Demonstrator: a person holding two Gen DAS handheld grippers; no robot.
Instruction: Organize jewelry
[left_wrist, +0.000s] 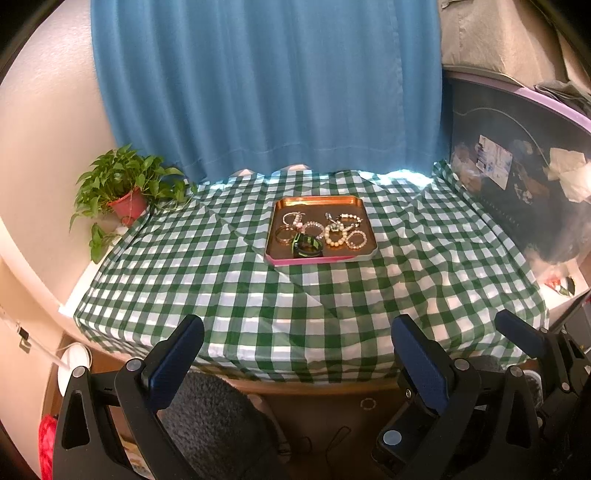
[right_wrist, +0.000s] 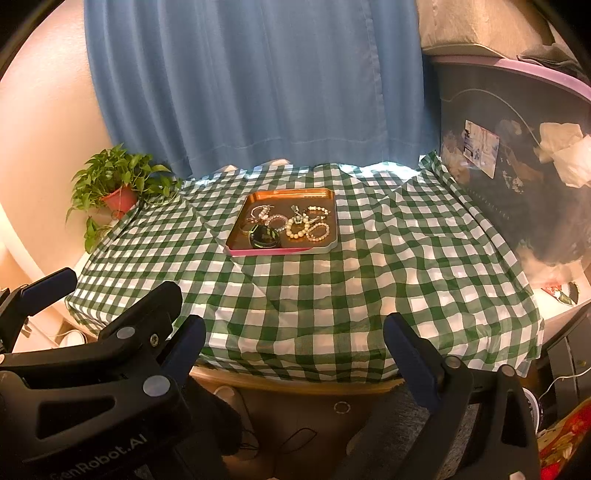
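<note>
Left wrist view: The left gripper (left_wrist: 295, 347) was held at the near edge of the table, above the green checked tablecloth (left_wrist: 303, 295). Its jaws were spread wide, and nothing was grasped or touched by the blue pads (left_wrist: 175, 363). One finger of the right gripper (left_wrist: 517, 332) was seen at the right margin. The copper tray (left_wrist: 356, 206) was located at mid-table, well apart from both grippers. The jewelry was contained in it: a black and green bangle (left_wrist: 307, 246) at the near rim, a pearl bracelet (left_wrist: 335, 236) just beside it, and several beaded bracelets (left_wrist: 357, 239) and rings clustered behind. A potted plant (left_wrist: 125, 188) was placed at the far left corner, before a blue curtain (left_wrist: 266, 85).

Right wrist view: The right gripper (right_wrist: 293, 345) was likewise positioned at the near table edge, jaws fully released and empty. The left gripper (right_wrist: 122, 295) was visible beside it, at lower left, also spread. The tray (right_wrist: 291, 195) lay ahead, left of centre, with the bangle (right_wrist: 264, 236) at its near left and the pearl bracelet (right_wrist: 298, 227) alongside. A dark storage bin (right_wrist: 517, 177) stood along the right side.
</note>
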